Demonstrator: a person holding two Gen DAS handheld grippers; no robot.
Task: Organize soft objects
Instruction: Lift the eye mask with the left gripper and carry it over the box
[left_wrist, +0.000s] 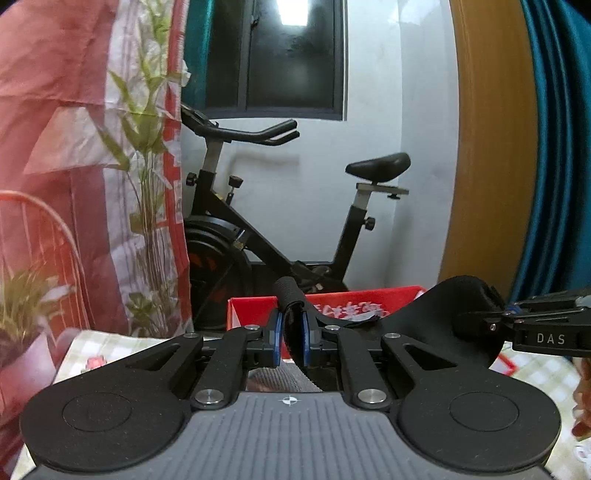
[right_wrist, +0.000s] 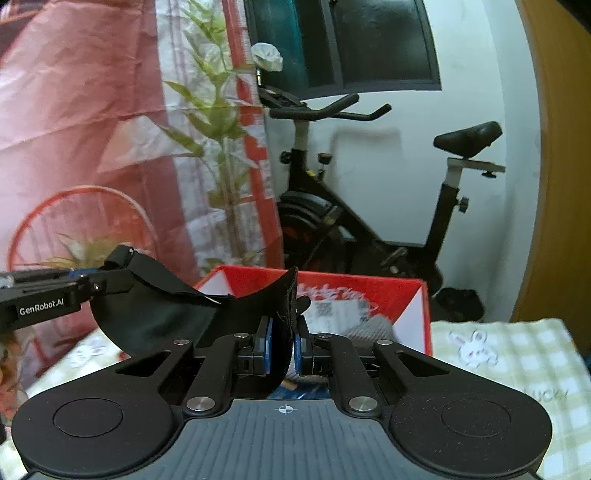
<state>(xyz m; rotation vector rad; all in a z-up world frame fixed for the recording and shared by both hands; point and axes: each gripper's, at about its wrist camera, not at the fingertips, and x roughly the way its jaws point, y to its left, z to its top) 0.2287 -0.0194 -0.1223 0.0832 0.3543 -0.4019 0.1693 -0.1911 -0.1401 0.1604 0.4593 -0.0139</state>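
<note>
The left gripper (left_wrist: 291, 334) is clamped on one end of a black soft piece (left_wrist: 443, 317), probably a sleep mask or a cap brim with a strap; the blur makes the kind hard to settle. The right gripper (right_wrist: 284, 349) is closed on the other end of the same piece (right_wrist: 155, 314), so it hangs stretched between the two, held above the table just in front of the red box (right_wrist: 406, 291).

To do this step well, I judge both grips should hold firm while the two ends are brought together evenly, so the piece folds flat instead of twisting. Then it can be lowered into the open box, with one grip released only once the fabric rests on what lies inside.

Counted: one black piece in hand; one red box; at least one grey knitted item (right_wrist: 373, 328) inside it; one checked cloth (right_wrist: 509, 354) with a rabbit print covering the table; one exercise bike (left_wrist: 280, 221) against the wall behind; one potted plant (left_wrist: 22, 306) to the left.
</note>
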